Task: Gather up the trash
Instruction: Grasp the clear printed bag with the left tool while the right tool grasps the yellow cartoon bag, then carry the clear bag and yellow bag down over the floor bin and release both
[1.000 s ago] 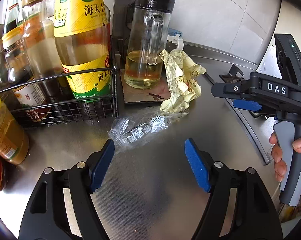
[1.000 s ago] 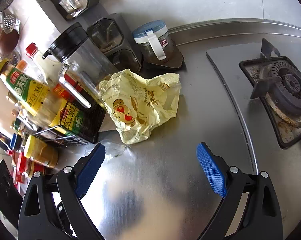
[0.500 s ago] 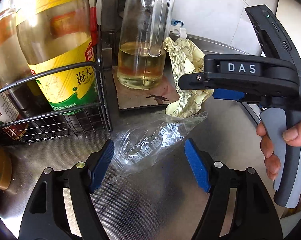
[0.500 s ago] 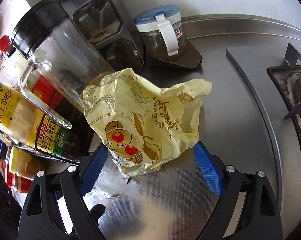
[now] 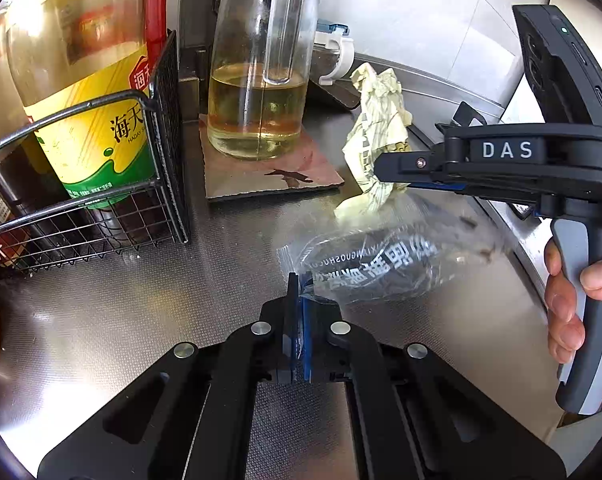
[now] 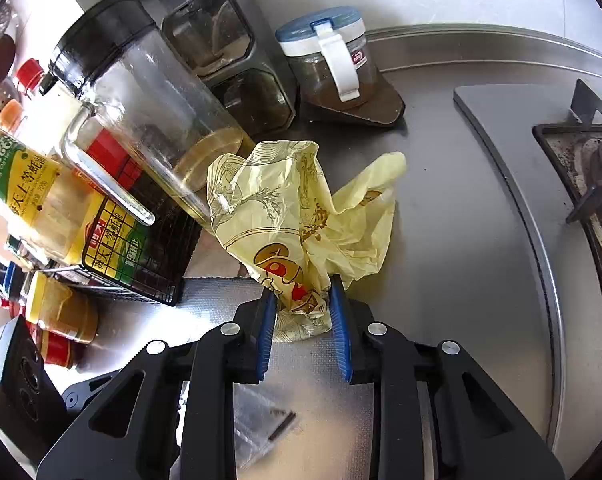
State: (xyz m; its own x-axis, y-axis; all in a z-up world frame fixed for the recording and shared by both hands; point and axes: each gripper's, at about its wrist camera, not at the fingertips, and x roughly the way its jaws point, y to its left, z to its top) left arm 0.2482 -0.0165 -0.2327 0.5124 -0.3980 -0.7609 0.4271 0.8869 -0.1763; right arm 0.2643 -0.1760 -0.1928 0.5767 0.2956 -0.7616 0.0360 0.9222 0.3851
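At the far left of the steel worktop (image 5: 121,320) a black wire rack (image 5: 157,184) is seen, in which a large yellow-labelled bottle (image 5: 89,112) stands upright among other condiment bottles. Just right of the rack a glass oil jug (image 5: 257,92) with a black lid, partly filled with pale oil, is set on a brown mat (image 5: 261,178). Behind it two dark hexagonal containers (image 6: 229,64) are stacked, and farther right a small jar with a blue lid (image 6: 329,56) is placed on its own mat. In the near middle the left gripper (image 5: 299,292) is seen with its pads brought fully together, clamped on the near corner of a clear plastic wrapper (image 5: 373,264) with printed lettering, which lies crumpled on the worktop. Just beyond the wrapper and right of the jug a crumpled yellow plastic bag (image 6: 297,216) is found; its near end is squeezed between the blue pads of the right gripper (image 6: 303,312), whose jaws are closing on it. The right gripper's handle is held by a hand (image 5: 573,300) at the right edge. At the far right a gas burner (image 6: 593,184) is set into the worktop.
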